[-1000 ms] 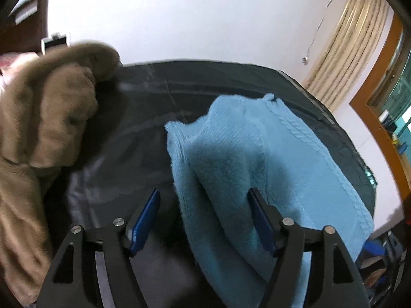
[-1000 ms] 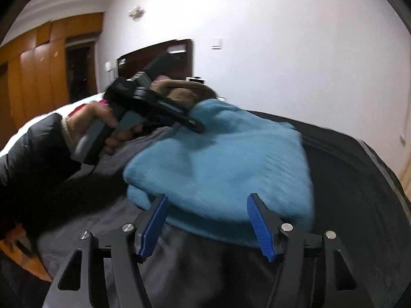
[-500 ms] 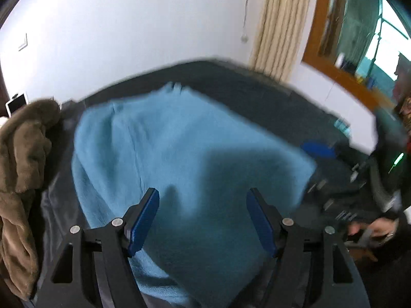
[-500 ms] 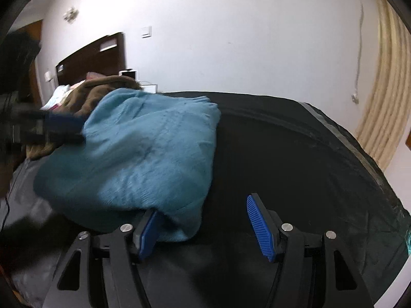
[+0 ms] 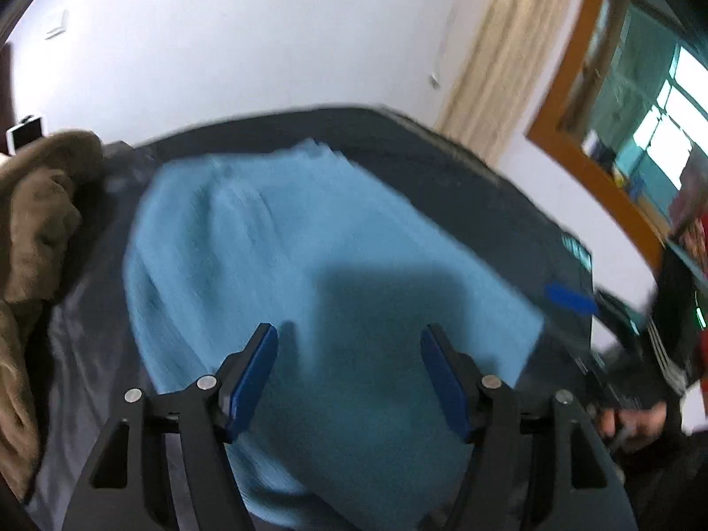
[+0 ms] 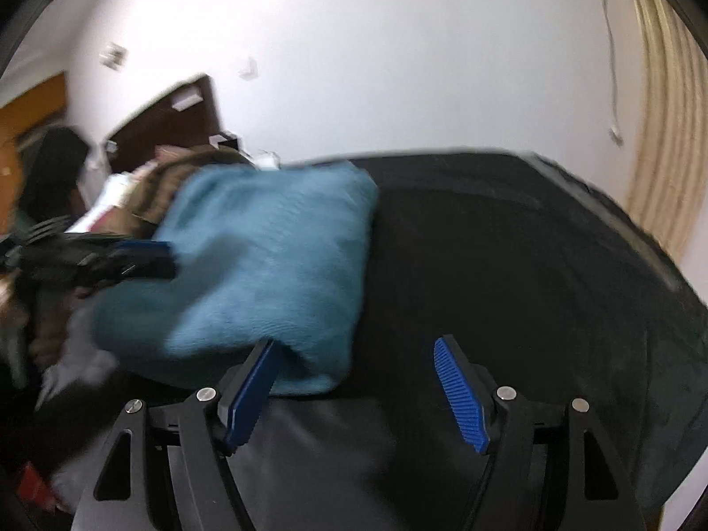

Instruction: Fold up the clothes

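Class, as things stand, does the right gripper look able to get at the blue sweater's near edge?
Probably yes: the right gripper is open, the blue sweater lies just ahead by its left pad, and nothing blocks the way.

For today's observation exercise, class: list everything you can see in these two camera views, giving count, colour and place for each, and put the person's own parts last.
sweater: one, light blue, folded, lying on the dark cover
bed cover: one, black, spread over the bed
fleece garment: one, brown, bunched beside the sweater
headboard: one, dark brown, against the wall
wall: one, white, behind the bed
curtain: one, beige, by the window
window frame: one, orange-brown wood, beside the curtain
left claw: one, black with blue pads, open above the sweater
right claw: one, black with blue pads, just been opening, open at the sweater's edge
hand: one, holding the right claw's grip
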{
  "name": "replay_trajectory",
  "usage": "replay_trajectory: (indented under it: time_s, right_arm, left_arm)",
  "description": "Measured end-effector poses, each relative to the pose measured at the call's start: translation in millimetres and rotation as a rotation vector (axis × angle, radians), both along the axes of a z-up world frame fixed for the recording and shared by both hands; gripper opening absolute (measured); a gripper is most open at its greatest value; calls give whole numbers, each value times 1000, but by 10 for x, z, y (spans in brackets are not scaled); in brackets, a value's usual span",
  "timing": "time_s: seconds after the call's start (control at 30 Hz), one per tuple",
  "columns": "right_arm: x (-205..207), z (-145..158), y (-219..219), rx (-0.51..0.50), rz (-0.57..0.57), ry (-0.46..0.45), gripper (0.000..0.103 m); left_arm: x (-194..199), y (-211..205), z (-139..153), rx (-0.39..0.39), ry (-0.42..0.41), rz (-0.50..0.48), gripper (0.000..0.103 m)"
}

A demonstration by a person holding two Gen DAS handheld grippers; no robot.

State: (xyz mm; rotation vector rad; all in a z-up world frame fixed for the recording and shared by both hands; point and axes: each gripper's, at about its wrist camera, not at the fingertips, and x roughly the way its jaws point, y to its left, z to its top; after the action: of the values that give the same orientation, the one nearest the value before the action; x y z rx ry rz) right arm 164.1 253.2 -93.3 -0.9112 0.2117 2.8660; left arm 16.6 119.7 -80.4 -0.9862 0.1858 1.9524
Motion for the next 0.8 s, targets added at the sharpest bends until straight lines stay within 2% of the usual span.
replay_trajectory:
  time_s: [0.13,0.27,0.37,0.5,0.63,0.73,0.8]
  right_arm:
    - [-2,270,-229,29,106,120,75]
    - [-387,223,-483,44,182,70,75]
    - [-618,-17,-614,64,190,-36,75]
    - [-683,-227,-692,101,184,-105,77]
    - [-714,-278,-777,142,159,-132,79]
    - [-716,-275,-782,149,152,-136,80]
    - [-709,-263,-793,154,151,-139,81]
  left_arm:
    - [-321,130,177,26,-1,85,77]
    - [-705,260,25,-26,-70,197,78]
    - [-958,287,-216,-54,-159,243,78]
    - [-1000,284,-327,-57,-158,242,78]
    - [-1042,283,-372,-46,-152,249,78]
    - [-1006,298,-409,-44,-122,239,78]
    - [-946,347,-420,-72,-77,230,78]
